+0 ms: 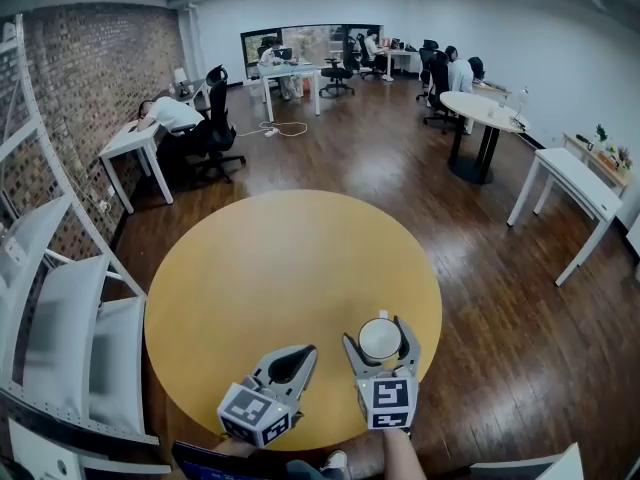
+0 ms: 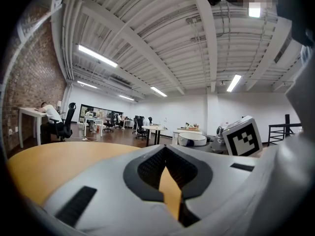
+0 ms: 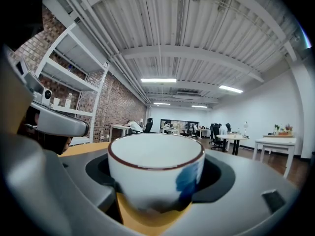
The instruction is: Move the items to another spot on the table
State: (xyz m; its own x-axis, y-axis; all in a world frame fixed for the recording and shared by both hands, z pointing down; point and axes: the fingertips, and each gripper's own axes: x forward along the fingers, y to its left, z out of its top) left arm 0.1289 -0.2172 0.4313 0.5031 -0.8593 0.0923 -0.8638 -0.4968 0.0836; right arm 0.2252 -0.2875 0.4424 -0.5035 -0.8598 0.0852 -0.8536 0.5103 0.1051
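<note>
A white cup with a brown rim and a blue mark stands near the front edge of the round yellow table. My right gripper is shut on the cup, one jaw on each side of it. In the right gripper view the cup fills the space between the jaws, with the table showing under it. My left gripper rests just left of the cup, shut with nothing in it. In the left gripper view its tips meet, and the cup shows to the right.
White shelving stands close to the table's left side. A white desk and a round white table stand at the right, over wooden floor. Further desks with seated people are at the back.
</note>
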